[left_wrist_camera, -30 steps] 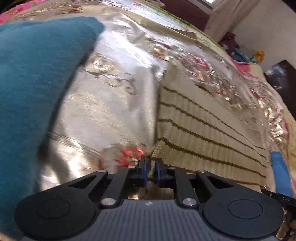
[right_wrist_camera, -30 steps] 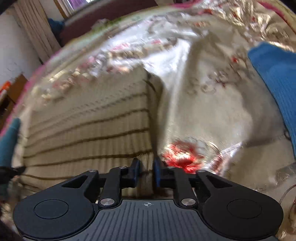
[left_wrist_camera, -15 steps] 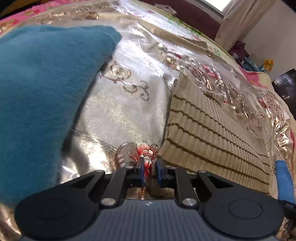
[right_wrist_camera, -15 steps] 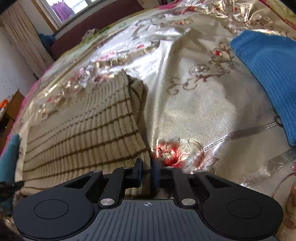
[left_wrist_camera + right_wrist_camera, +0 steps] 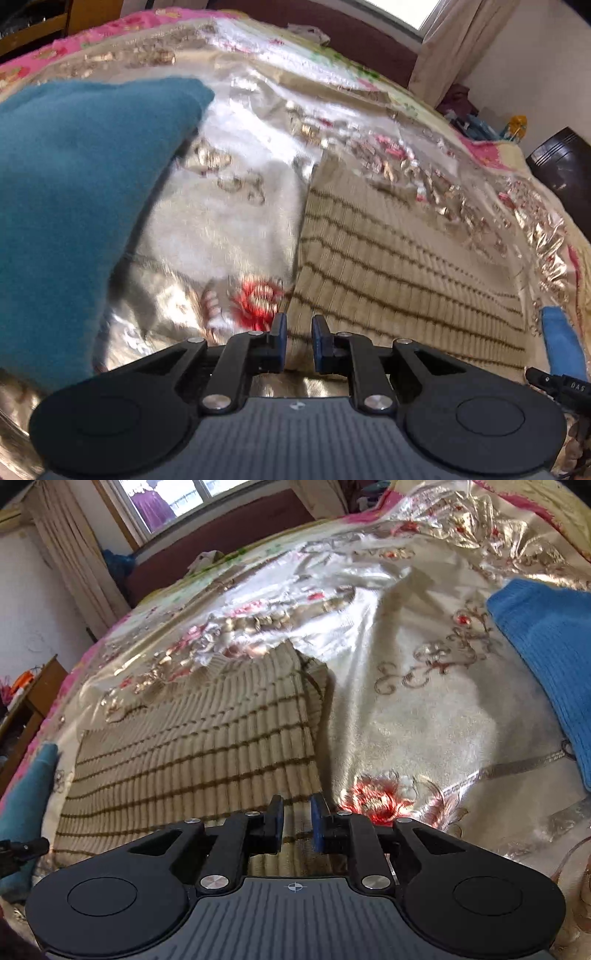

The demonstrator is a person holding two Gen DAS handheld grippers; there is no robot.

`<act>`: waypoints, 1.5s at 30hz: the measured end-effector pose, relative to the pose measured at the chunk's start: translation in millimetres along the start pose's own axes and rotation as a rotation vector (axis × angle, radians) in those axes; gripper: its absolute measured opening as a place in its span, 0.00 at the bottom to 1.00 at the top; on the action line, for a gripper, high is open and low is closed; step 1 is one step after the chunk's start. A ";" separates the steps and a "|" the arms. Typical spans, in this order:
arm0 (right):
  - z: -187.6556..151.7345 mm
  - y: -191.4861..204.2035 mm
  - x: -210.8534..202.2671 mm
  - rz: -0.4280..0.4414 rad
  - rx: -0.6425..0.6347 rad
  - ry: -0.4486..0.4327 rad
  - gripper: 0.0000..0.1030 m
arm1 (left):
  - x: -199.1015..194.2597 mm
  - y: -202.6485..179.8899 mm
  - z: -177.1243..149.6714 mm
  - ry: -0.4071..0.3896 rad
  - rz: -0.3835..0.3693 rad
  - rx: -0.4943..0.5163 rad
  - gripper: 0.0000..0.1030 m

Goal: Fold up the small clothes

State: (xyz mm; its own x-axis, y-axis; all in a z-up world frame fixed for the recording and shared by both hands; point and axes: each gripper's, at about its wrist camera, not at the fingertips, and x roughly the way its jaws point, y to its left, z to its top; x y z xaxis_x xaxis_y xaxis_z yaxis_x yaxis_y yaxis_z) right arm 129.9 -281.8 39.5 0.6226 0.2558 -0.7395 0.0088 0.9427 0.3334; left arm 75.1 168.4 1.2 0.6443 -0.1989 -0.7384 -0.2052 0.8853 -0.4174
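A beige knit garment with thin brown stripes (image 5: 406,266) lies flat on the shiny bedspread, its right edge doubled over (image 5: 314,686). My left gripper (image 5: 299,339) is at the garment's near left corner. Beige cloth fills the narrow gap between its blue pads (image 5: 279,334), so it is shut on that corner. My right gripper (image 5: 297,812) is at the near right corner of the same garment (image 5: 192,746), with striped cloth held between its pads in the same way.
A teal cloth (image 5: 74,203) lies heaped to the left of the garment, and its edge (image 5: 26,805) also shows in the right wrist view. A blue knit piece (image 5: 546,646) lies to the right. The gold, flowered bedspread (image 5: 229,221) runs back to a dark headboard (image 5: 221,539).
My left gripper has shifted right from over the red flower onto the garment's corner and risen a little. The gap between the right gripper's pads is wider than half a second ago.
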 end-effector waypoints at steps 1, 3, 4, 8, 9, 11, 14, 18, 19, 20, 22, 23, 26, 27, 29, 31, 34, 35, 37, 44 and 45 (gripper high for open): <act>-1.6 -2.7 3.7 -0.008 0.009 0.010 0.17 | 4.9 1.6 -2.7 0.017 0.011 -0.005 0.21; -3.8 -11.8 13.7 -0.026 0.039 0.045 0.17 | 11.9 6.8 -7.0 0.036 0.020 -0.022 0.22; -4.9 -15.9 16.1 -0.020 0.060 0.050 0.17 | 11.7 7.6 -9.0 0.034 0.016 -0.028 0.22; -3.9 -17.4 10.4 -0.010 0.074 0.036 0.17 | 5.9 4.3 -8.8 0.024 0.022 -0.025 0.22; -3.4 -16.1 8.2 -0.009 0.066 0.030 0.17 | 3.4 1.1 -8.7 0.017 0.028 -0.012 0.22; -2.1 -14.6 4.4 -0.001 0.065 0.014 0.17 | -1.2 -3.7 -9.0 0.004 0.032 0.006 0.22; 1.8 -17.4 1.6 0.023 0.095 -0.004 0.18 | -5.7 -9.2 -9.7 -0.013 0.033 0.027 0.22; 8.5 -24.0 5.7 0.050 0.130 -0.012 0.19 | -12.3 -17.8 -11.0 -0.041 0.044 0.056 0.22; 10.0 -25.7 7.0 0.060 0.142 -0.015 0.23 | -16.5 -20.4 -10.9 -0.054 0.037 0.062 0.22; 11.7 -27.8 8.4 0.072 0.157 -0.019 0.25 | -20.3 -23.4 -10.3 -0.066 0.030 0.069 0.22; 14.9 -31.7 12.1 0.093 0.182 -0.028 0.31 | -26.9 -31.8 -7.9 -0.088 0.028 0.092 0.22; 17.1 -33.7 14.7 0.103 0.193 -0.032 0.31 | -28.9 -36.4 -6.9 -0.093 0.023 0.105 0.22; 23.4 -38.3 24.3 0.132 0.223 -0.039 0.31 | -25.7 -51.4 -4.2 -0.084 0.003 0.143 0.22; 25.0 -39.8 28.1 0.142 0.235 -0.038 0.32 | -22.8 -56.2 -4.8 -0.074 -0.008 0.150 0.22; 27.4 -42.8 36.4 0.164 0.260 -0.035 0.33 | -13.0 -67.5 -6.5 -0.040 -0.039 0.166 0.22; 29.3 -45.8 43.8 0.180 0.283 -0.032 0.36 | -3.0 -79.5 -9.0 -0.011 -0.056 0.190 0.22; 33.2 -49.9 51.7 0.211 0.296 -0.030 0.38 | 7.8 -100.5 -15.2 0.018 -0.086 0.243 0.22; 35.3 -50.8 53.6 0.219 0.294 -0.030 0.38 | 9.8 -107.2 -17.2 0.027 -0.099 0.262 0.22; 39.3 -53.5 56.8 0.234 0.293 -0.032 0.39 | 12.9 -123.6 -22.6 0.044 -0.122 0.315 0.22; 48.6 -68.4 68.1 0.310 0.346 -0.024 0.41 | 22.1 -192.7 -59.6 0.056 -0.174 0.598 0.23; 50.1 -69.0 69.7 0.318 0.342 -0.022 0.41 | 23.3 -202.7 -66.2 0.058 -0.183 0.635 0.23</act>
State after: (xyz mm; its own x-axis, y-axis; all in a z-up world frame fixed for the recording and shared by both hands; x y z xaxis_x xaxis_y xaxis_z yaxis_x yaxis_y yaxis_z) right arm 211.9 -339.8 -5.7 0.6527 0.5122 -0.5582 0.0705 0.6926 0.7179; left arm 83.0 -43.4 33.6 0.5832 -0.3765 -0.7198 0.3896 0.9072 -0.1588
